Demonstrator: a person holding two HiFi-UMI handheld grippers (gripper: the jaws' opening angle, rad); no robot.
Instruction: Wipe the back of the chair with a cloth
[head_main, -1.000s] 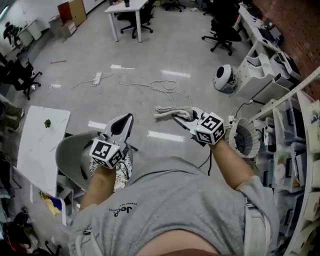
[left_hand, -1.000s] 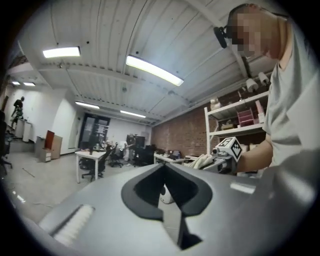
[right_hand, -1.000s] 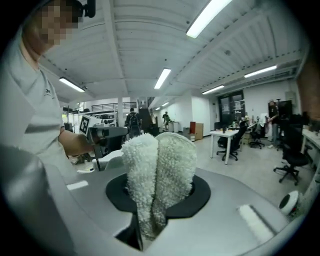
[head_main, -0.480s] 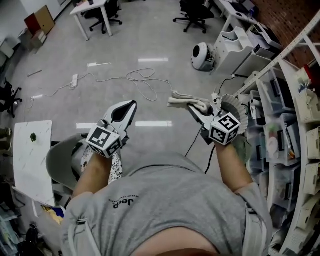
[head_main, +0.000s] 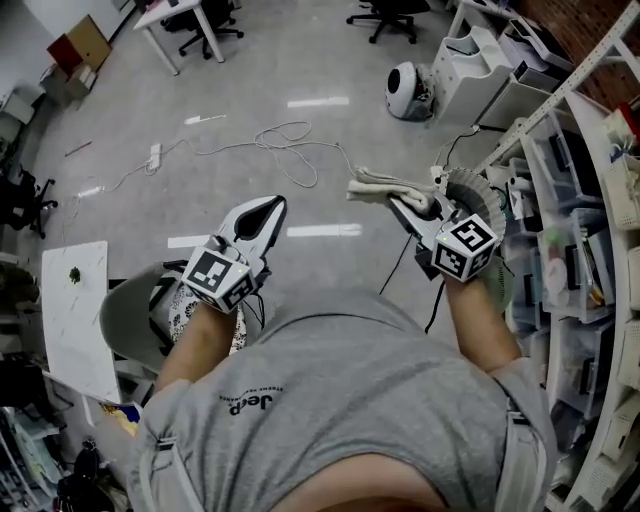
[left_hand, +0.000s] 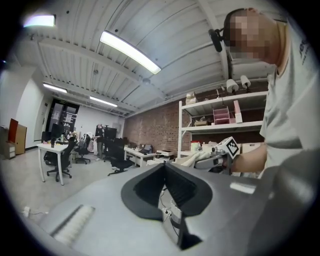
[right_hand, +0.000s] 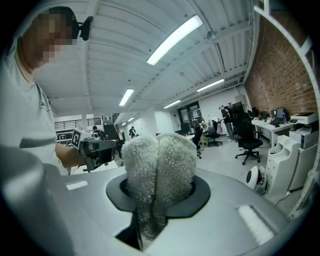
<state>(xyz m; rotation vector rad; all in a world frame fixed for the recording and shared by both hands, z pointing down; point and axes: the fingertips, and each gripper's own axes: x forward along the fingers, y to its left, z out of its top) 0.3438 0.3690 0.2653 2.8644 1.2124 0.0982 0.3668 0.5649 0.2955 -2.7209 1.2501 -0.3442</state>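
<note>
In the head view the grey chair (head_main: 125, 322) stands low at the left, behind my left forearm, with a speckled cushion (head_main: 182, 303) on it. My left gripper (head_main: 264, 212) is held in the air above the floor to the right of the chair, jaws shut with nothing in them (left_hand: 164, 169). My right gripper (head_main: 400, 200) is held out further right, near the shelving, shut on a folded fluffy pale cloth (head_main: 375, 185). In the right gripper view the cloth (right_hand: 157, 165) sticks out from between the jaws. Both grippers are apart from the chair.
Metal shelving with boxes (head_main: 590, 250) runs down the right side, with a round white fan-like thing (head_main: 470, 188) close to my right gripper. A white tabletop (head_main: 75, 315) lies left of the chair. Cables (head_main: 290, 150) and a power strip (head_main: 155, 156) lie on the floor.
The view has swung right toward the shelving. My right gripper with the cloth has moved right, and my left gripper has risen a little; the chair has slipped lower left.
</note>
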